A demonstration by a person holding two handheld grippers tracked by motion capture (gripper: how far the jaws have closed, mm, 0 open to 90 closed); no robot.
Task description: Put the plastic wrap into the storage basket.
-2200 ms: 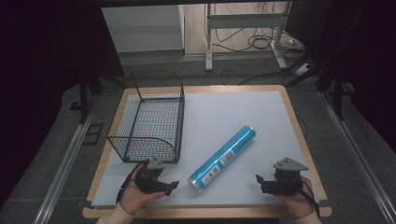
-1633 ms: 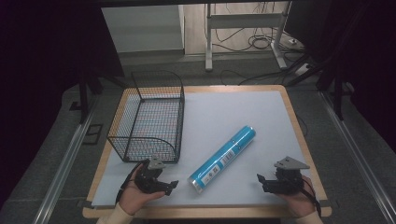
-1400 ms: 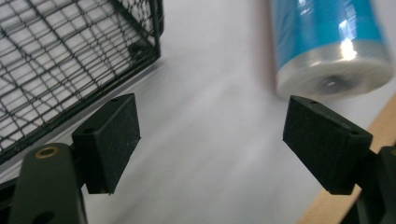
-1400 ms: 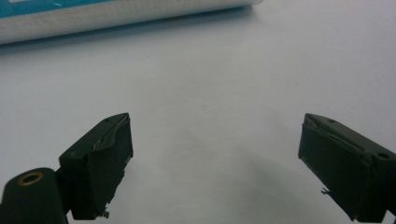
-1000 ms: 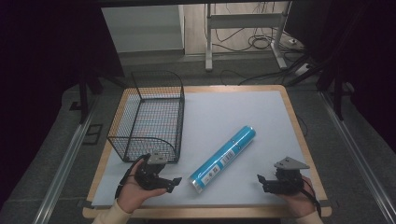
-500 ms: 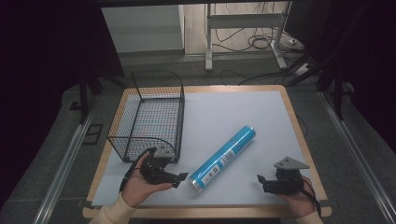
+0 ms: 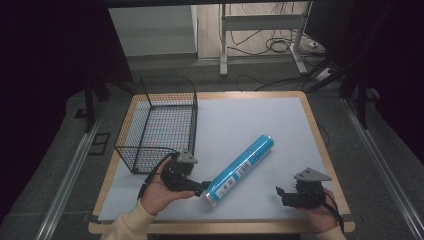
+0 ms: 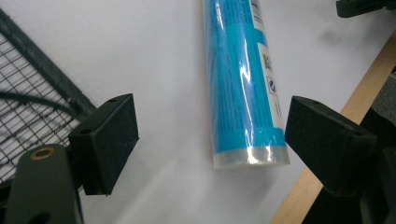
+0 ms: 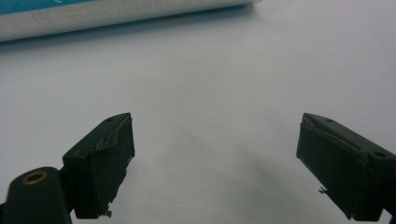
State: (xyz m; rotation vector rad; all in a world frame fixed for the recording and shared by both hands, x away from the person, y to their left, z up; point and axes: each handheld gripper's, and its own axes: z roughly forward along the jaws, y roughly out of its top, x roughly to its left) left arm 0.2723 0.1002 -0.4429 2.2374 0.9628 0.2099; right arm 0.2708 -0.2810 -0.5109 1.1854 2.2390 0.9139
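we see a glossy blue plastic-wrapped tube (image 7: pixel 241 169) on a smooth matt white sheet (image 7: pixel 260 120), a wooden table edge (image 7: pixel 325 150), a black wire basket (image 7: pixel 160 125) and matt black gripper pads (image 8: pixel 109 140).

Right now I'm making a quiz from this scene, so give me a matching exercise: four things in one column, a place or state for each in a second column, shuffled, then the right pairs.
Things:
1. blue tube
2. wire basket
3. left gripper
4. right gripper

Places or states:
A. stands at the table's left side
B. jaws open over bare white surface, near the right front corner
C. lies on its side, diagonal, in the middle of the table
D. jaws open, just short of the tube's near end, not touching it

Pairs: 1-C, 2-A, 3-D, 4-B
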